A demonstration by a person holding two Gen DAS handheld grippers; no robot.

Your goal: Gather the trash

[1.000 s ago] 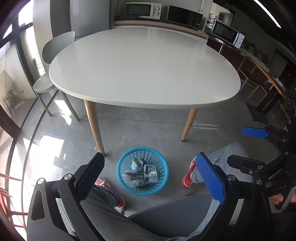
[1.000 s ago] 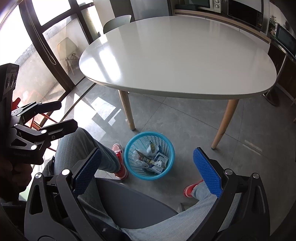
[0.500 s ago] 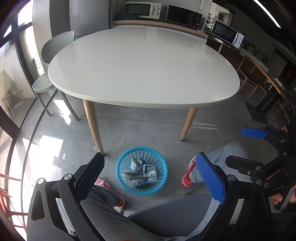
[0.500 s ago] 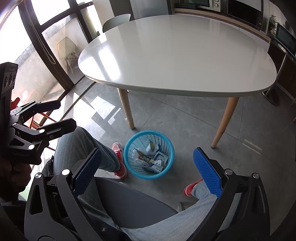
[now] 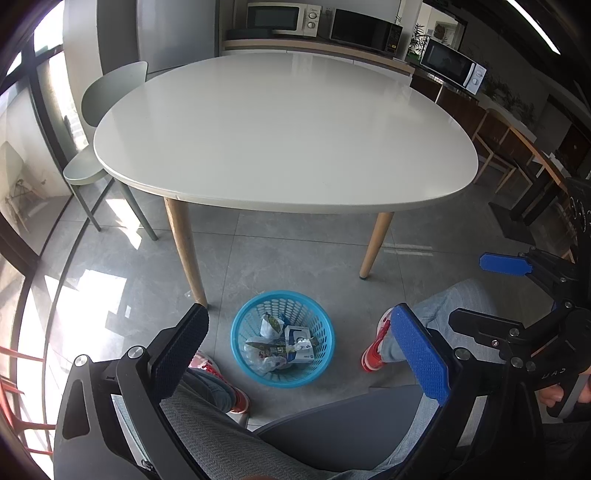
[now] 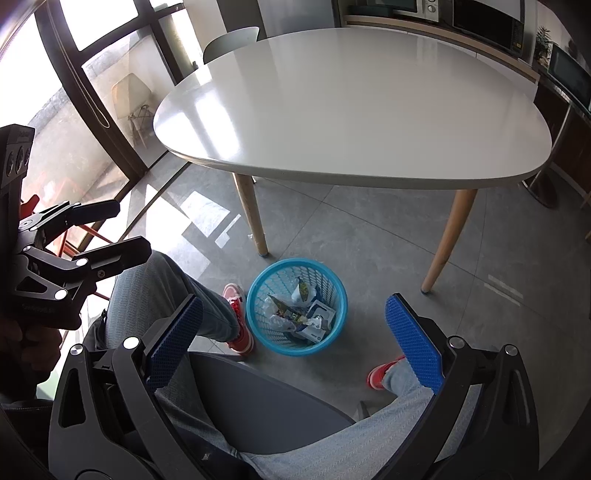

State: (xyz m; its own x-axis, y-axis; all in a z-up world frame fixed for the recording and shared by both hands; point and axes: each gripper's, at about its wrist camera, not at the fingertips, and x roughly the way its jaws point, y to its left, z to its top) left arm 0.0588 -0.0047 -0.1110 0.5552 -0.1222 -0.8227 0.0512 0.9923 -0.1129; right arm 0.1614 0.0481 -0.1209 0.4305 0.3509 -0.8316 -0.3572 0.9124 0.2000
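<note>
A blue plastic basket [image 5: 318, 363] [image 6: 334, 291] stands on the grey floor between the person's feet, holding several wrappers and a small white box [image 5: 298, 338] [image 6: 318, 321]. My left gripper [image 5: 295, 350] hangs open above it, nothing between its blue pads. My right gripper [image 6: 291, 339] is open too, also empty. Each gripper shows in the other's view: the right one [image 5: 491, 291] at the right edge, the left one [image 6: 118, 229] at the left edge. The white table [image 5: 284, 129] [image 6: 351, 99] carries nothing.
The person sits in a grey chair [image 5: 343, 424], knees and red shoes [image 5: 373, 350] either side of the basket. Wooden table legs [image 5: 184, 251] stand just beyond it. A pale green chair [image 5: 99, 122] is at the table's left; microwaves [image 5: 280, 18] line the back counter.
Both cameras have drifted slightly back and up; the basket sits a little lower and left in the views. Both grippers stay open and empty.
</note>
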